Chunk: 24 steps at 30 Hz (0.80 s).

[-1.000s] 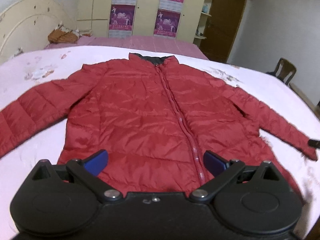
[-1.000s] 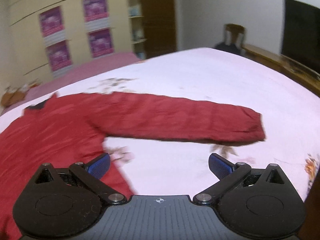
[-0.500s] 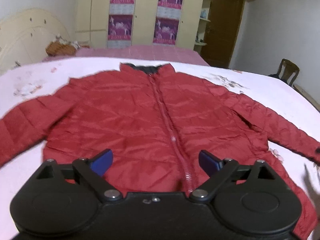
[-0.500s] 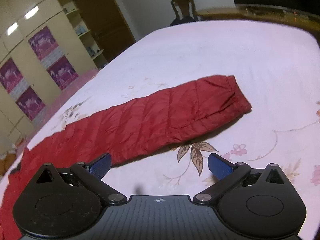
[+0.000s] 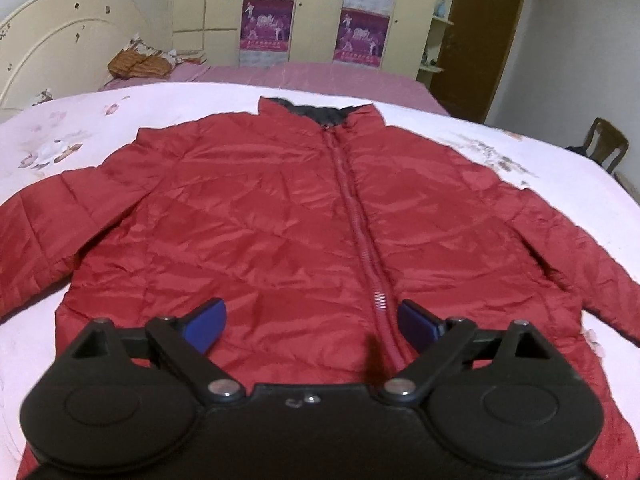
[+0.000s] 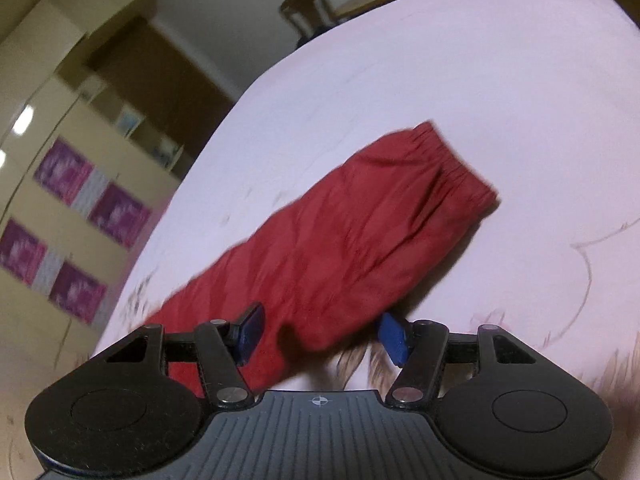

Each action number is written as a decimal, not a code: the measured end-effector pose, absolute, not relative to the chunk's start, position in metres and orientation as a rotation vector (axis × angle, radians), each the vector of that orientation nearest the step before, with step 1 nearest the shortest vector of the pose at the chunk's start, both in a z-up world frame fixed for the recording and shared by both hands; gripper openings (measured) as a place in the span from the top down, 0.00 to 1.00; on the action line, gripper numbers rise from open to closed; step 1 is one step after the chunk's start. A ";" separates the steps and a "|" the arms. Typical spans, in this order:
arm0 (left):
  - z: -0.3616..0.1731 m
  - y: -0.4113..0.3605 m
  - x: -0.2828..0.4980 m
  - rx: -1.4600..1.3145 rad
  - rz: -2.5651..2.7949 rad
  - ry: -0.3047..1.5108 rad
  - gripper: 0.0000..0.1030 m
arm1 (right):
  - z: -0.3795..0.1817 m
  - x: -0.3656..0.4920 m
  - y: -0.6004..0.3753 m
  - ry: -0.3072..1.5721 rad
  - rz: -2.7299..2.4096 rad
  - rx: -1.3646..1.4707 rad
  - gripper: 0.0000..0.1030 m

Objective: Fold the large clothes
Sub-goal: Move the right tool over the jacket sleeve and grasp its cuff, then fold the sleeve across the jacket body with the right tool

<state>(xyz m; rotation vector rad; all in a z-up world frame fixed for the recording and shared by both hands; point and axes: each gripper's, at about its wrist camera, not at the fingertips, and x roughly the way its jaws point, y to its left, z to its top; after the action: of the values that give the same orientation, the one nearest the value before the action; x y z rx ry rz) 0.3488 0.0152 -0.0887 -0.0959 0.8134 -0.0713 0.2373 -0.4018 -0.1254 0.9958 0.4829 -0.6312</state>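
Observation:
A red padded jacket lies spread out flat, front up and zipped, on a pale pink flowered bed sheet. Its dark collar points to the far side. My left gripper hovers open above the lower front, with the zipper just inside its right pad. In the right wrist view, the jacket's outstretched sleeve runs diagonally, ending in the cuff at the upper right. My right gripper is tilted and low over the sleeve. Its jaws are closing with the sleeve's near edge between them, and the pads are not pressing on it.
A cream headboard stands at the far left with folded bedding beside it. A wardrobe with purple posters and a brown door line the back wall. A wooden chair stands beyond the bed's right side.
My left gripper moved in over the jacket's front and a little lower. My right gripper rolled, dropped towards the sleeve near the cuff, and its jaws narrowed around the sleeve.

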 end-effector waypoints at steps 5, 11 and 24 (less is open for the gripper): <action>-0.094 0.025 0.357 -0.108 -0.063 0.857 0.03 | -0.119 0.243 -0.414 0.511 -0.690 0.922 0.70; -0.095 0.038 0.365 -0.118 -0.081 0.908 0.00 | -0.094 0.258 -0.411 0.522 -0.641 0.777 0.94; -0.075 0.092 0.369 -0.218 0.009 0.837 0.03 | -0.019 0.367 -0.223 0.555 -0.083 0.316 0.95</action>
<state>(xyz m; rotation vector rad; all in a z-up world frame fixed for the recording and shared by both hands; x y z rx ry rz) 0.3686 0.0923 -0.0755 -0.2176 0.8373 0.0090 0.3673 -0.2230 -0.0190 0.3161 0.5554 -0.0825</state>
